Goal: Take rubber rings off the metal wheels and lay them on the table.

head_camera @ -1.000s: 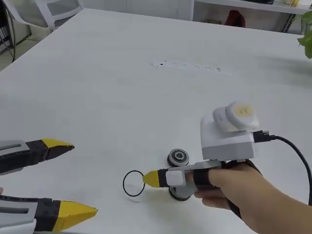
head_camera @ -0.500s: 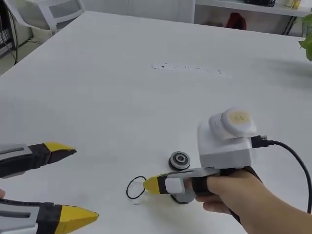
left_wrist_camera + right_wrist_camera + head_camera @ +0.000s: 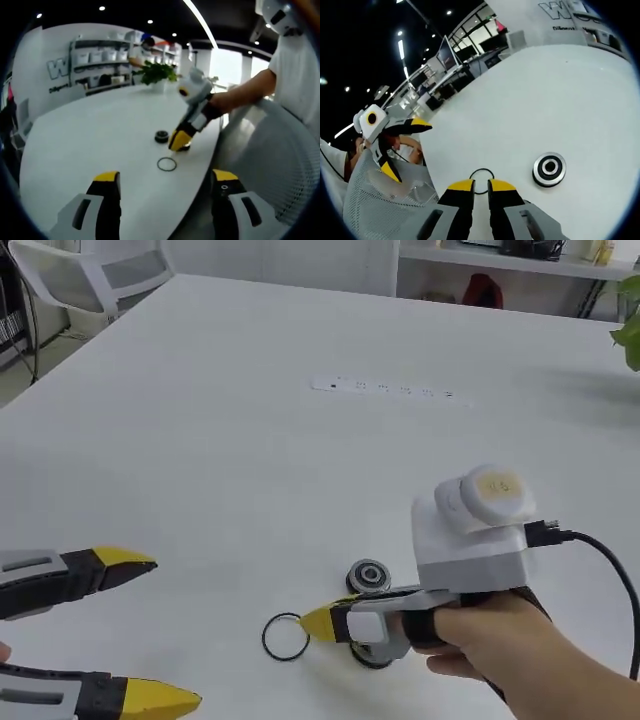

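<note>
1. Right tool: the two yellow-tipped jaws are drawn together, with only a narrow slit between them and nothing visibly clamped. In the head view it sits at lower centre, held by a hand at lower right, with its tip pointing toward the left of the frame. A black cable leaves its white housing toward the right edge.

2. Rubber ring: lies flat on the white surface, just beside the right tool's tip and on its left. In the right gripper view the near arc of the ring is hidden behind the jaw tips. Whether the tip touches the ring cannot be determined.

3. Metal wheel: lies flat on the surface just above the right tool in the head view, apart from the ring. In the right gripper view it appears to the right of the jaws.

4. A dark round part sits under the right tool body, mostly hidden. Its type cannot be determined.

5. Left tool: the jaws are spread wide apart and hold nothing. In the head view it occupies the lower left corner, well apart from the ring.

6. Surroundings: a white power strip lies at upper centre, a chair stands at upper left and plant leaves show at the right edge.
</note>
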A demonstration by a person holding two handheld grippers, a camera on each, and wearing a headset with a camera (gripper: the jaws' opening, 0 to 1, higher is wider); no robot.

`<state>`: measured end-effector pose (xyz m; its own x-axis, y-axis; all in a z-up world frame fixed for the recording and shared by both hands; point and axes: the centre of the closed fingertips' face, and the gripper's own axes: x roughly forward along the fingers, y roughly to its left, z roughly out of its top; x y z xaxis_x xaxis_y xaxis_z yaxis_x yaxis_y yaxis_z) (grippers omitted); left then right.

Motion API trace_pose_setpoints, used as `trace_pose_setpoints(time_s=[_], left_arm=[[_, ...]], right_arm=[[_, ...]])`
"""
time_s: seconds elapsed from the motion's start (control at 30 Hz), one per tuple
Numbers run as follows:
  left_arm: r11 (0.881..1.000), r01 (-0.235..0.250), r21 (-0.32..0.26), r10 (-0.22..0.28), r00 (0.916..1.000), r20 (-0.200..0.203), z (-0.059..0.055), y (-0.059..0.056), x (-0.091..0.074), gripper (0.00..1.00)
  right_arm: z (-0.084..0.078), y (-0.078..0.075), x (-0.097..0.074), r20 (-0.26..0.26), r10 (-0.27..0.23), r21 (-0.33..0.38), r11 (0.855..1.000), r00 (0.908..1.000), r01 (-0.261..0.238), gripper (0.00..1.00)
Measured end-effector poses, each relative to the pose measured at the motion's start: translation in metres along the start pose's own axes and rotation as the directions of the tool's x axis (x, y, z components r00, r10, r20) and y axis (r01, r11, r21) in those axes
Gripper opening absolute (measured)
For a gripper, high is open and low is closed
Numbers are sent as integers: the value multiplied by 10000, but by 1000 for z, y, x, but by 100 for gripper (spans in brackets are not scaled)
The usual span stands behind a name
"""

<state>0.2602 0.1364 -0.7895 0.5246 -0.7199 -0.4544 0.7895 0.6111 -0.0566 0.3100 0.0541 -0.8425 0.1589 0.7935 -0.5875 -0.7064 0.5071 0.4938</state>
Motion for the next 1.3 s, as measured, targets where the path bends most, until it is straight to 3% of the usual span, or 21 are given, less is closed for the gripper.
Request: trace_pose_setpoints(time_s=[0.13,0.37,0.53,0.8,1.0,1.13,1.23,1.3], left_arm=[[10000,-3,8,3,10000,-14,0,0,0,75],[9999,96,139,-94,9998,-158,-1,-2,1,75],[9982,114,583,-115,9999,27,7,-2,0,74],[9983,76,577,-83,9999,125,13,2,-1,75],[9974,300,651,-331,9984,460,31,2,0,75],[9931,247,1143,-296,9987,411,43,6,3,76],[9855,385,1655,-506,9963,697,65,3,4,75],[9813,487,1862,-634,9953,735,74,1,6,75]], right_arm=[[12,-1,-6,518,94,352,9993,9986,-112,8],[32,-2,-25,1307,130,316,9994,9913,-173,9],[38,-6,-39,1698,47,253,9996,9855,-92,10],[45,-2,-57,1742,77,-783,9969,9847,61,16],[39,2,-68,1440,185,-1688,9856,9894,61,19],[34,-1,-75,1389,282,-1685,9857,9899,-44,21],[30,-8,-82,1375,35,-1619,9866,9905,190,23],[27,-10,-84,1313,-21,-1554,9876,9913,227,24]])
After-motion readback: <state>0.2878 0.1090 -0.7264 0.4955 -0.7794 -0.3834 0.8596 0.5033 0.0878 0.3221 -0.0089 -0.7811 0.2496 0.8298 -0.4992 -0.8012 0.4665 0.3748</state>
